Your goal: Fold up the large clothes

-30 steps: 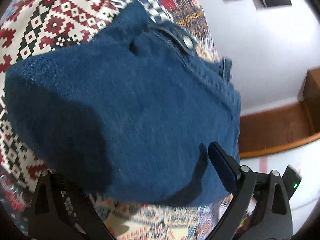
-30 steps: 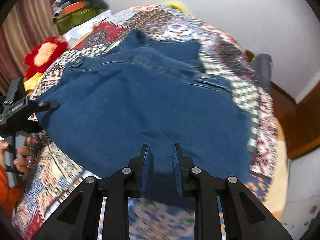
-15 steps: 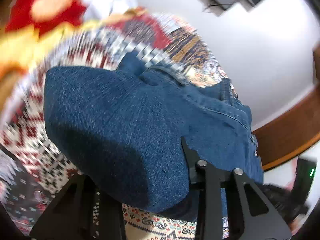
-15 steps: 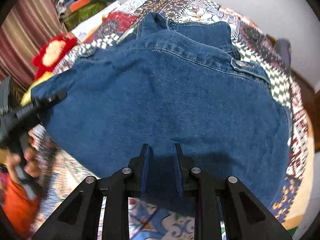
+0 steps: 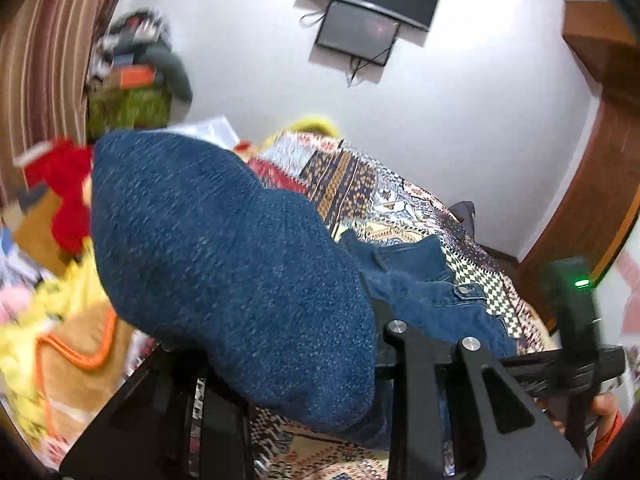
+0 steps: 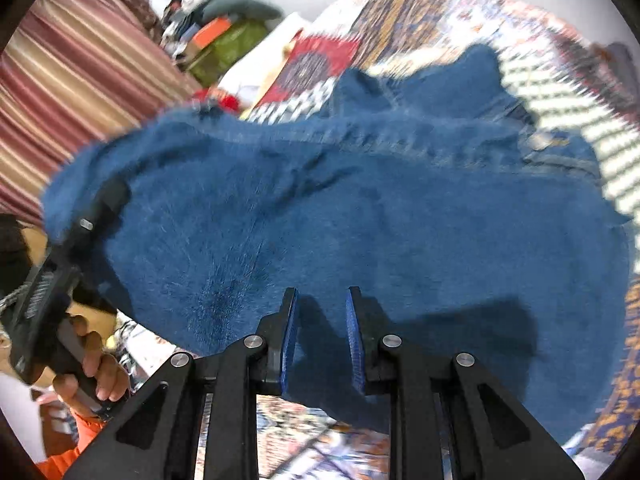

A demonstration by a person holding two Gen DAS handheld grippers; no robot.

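**Denim jacket lifted over the patterned bed**

While I hold both tools up, the jacket (image 6: pixel 360 208) hangs between them above the bed (image 5: pixel 400 200), its far part with collar and snap buttons lying on the cover. My left gripper (image 5: pixel 304 360) is pinching a bulging corner of the denim; the cloth hides most of its fingers, and its jaws have just been closing onto that fabric. My right gripper (image 6: pixel 322 336) has its blue pads (image 6: pixel 290 336) drawn close together with the jacket's near edge clamped between them.

The bed wears a patchwork cover of red, white, navy and orange geometric panels, with a black-and-white checked strip beside the jacket. Behind it stands a plain white wall carrying a dark screen (image 5: pixel 372 8) with loose cables. A striped maroon curtain (image 6: pixel 72 80) fills the left side, and next to it a heap of clothes (image 6: pixel 224 28) sits blurred. A red and yellow plush toy (image 5: pixel 68 200) lies by the bed's head. Brown wooden trim (image 5: pixel 592 200) frames the right side. My hand (image 6: pixel 92 376) grips the left tool's handle, an orange sleeve (image 6: pixel 68 440) below it.
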